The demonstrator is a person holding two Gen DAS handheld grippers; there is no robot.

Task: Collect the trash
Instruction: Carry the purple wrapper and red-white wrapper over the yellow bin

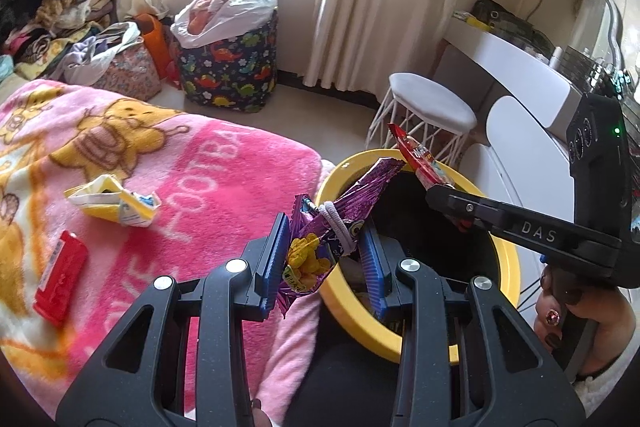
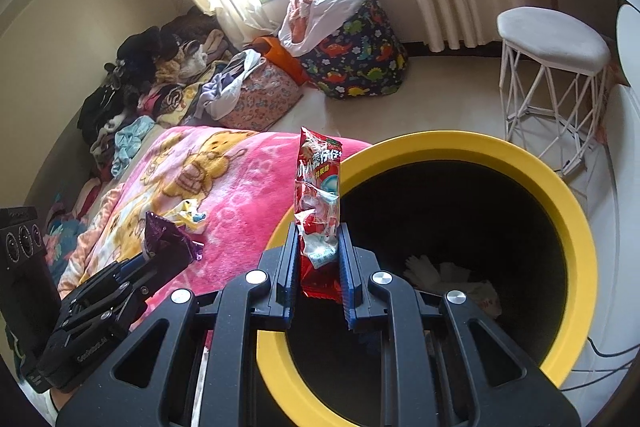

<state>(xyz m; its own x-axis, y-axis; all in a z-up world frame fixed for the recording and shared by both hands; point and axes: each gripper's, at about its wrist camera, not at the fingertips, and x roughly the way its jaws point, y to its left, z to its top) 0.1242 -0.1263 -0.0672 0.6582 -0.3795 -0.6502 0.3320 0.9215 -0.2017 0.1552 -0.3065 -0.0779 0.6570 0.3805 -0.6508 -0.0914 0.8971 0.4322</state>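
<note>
My left gripper is shut on a purple snack bag with a grey hair tie around it, held at the near rim of the yellow-rimmed black trash bin. My right gripper is shut on an upright red snack wrapper just over the bin's rim. The right gripper also shows in the left wrist view, across the bin. A crumpled yellow-and-white wrapper and a flat red packet lie on the pink blanket.
White crumpled trash lies in the bin. Beyond the bin stand a white stool and a white desk. A dinosaur-print hamper and piles of clothes sit at the far side near the curtains.
</note>
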